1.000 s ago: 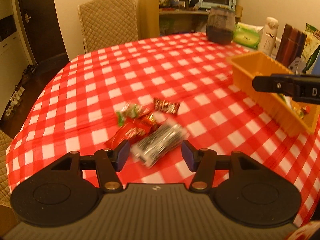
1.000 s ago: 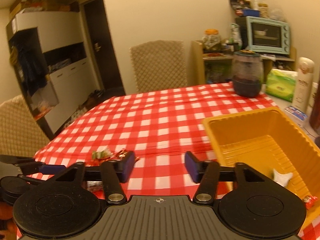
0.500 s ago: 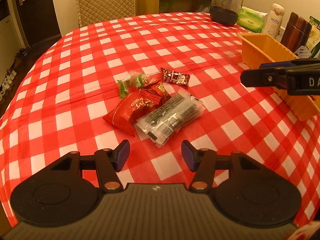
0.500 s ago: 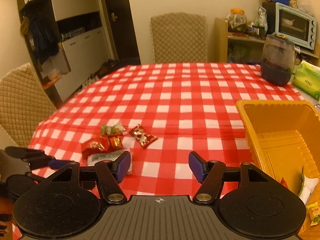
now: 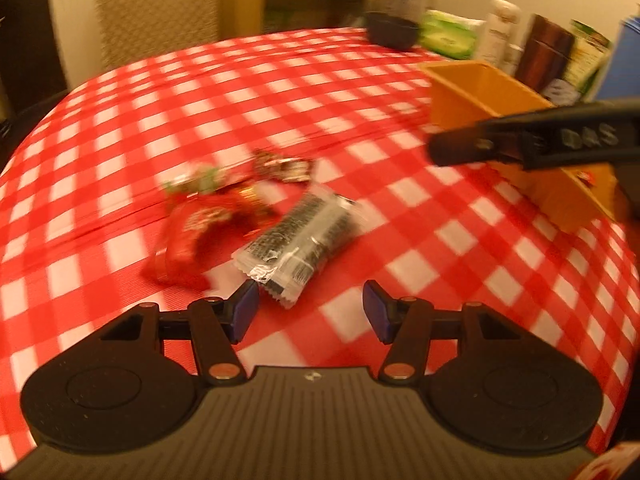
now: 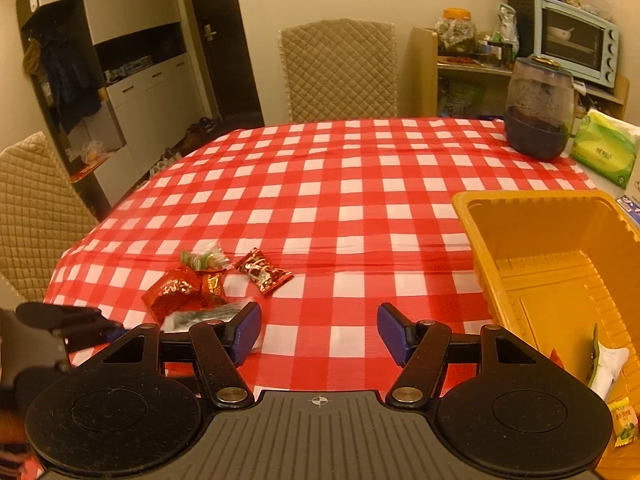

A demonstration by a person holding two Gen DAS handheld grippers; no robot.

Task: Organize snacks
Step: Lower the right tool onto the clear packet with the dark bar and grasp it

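Crinkled foil snack wrappers point(image 6: 188, 288) and 1 clear, glossy, oblong packet point(image 5: 300, 240) lie clustered on the checked red-and-white tablecloth point(image 6: 352, 184). A ribbed orange plastic bin point(image 6: 560, 264) stands to their right. Left gripper point(image 5: 310, 310) tilts downward just before the packet, jaws apart and empty; right gripper point(image 6: 318, 332) likewise parted, empty.

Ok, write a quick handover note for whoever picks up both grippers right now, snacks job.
Left gripper: jaws open, empty, just short of the silver-black packet.
Right gripper: jaws open, empty, over bare tablecloth beside the orange bin.
On the cloth: silver-black packet, large red packet, small red-gold sweet, green sweet, red patterned sweet.
Done: a few snacks lie in the bin, including a white packet and a yellow one.
Left: move the five loose snacks into the bin.
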